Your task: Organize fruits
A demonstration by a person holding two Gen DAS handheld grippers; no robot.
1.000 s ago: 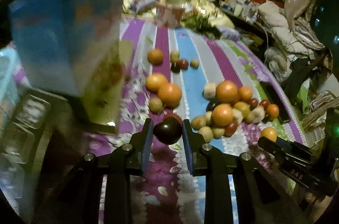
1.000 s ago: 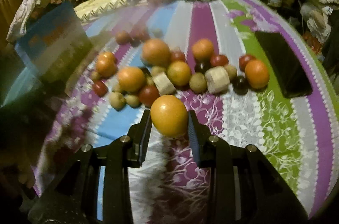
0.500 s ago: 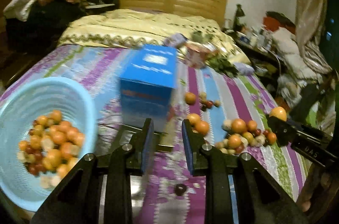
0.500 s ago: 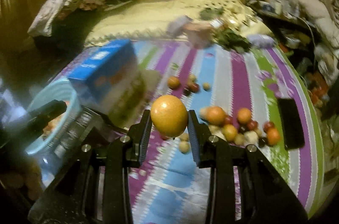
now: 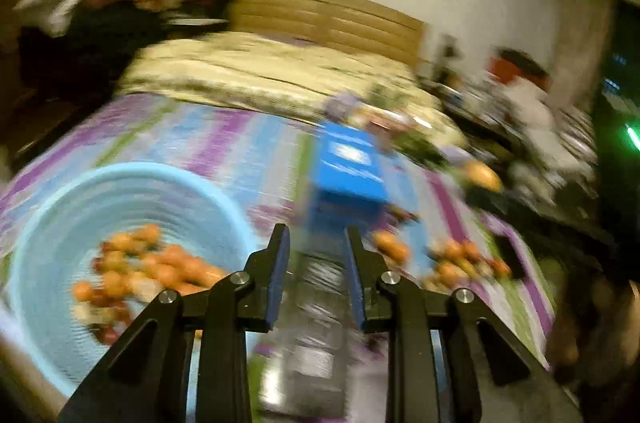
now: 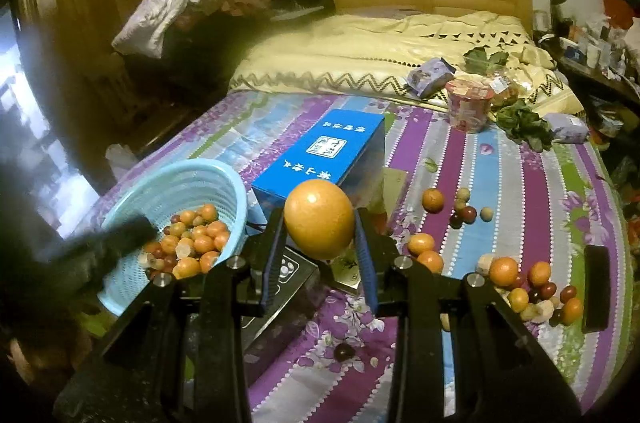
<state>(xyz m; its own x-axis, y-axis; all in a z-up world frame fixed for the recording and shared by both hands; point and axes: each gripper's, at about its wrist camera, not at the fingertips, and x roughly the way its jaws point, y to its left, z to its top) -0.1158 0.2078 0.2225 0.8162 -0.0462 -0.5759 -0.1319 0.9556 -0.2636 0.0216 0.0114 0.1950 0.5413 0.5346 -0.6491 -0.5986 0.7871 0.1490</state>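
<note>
Between your right gripper's (image 6: 320, 243) pads sits the orange (image 6: 319, 219), clamped; your left gripper (image 5: 316, 271) is closed, empty. Ahead-left lies the basket (image 6: 192, 179); beyond, the box (image 6: 324, 151); far right, loose fruit (image 6: 528, 287).

Both grippers lifted from the bedspread toward the basket

A second ago the left gripper (image 5: 316, 263) pinched a dark plum low over the spread; now its jaws hold nothing and the plum (image 6: 344, 352) lies on the bedspread (image 6: 520, 183); the right gripper (image 6: 320, 251) has carried its orange (image 6: 319, 219) up; the blue basket (image 6: 188, 179) has come into view.
</note>
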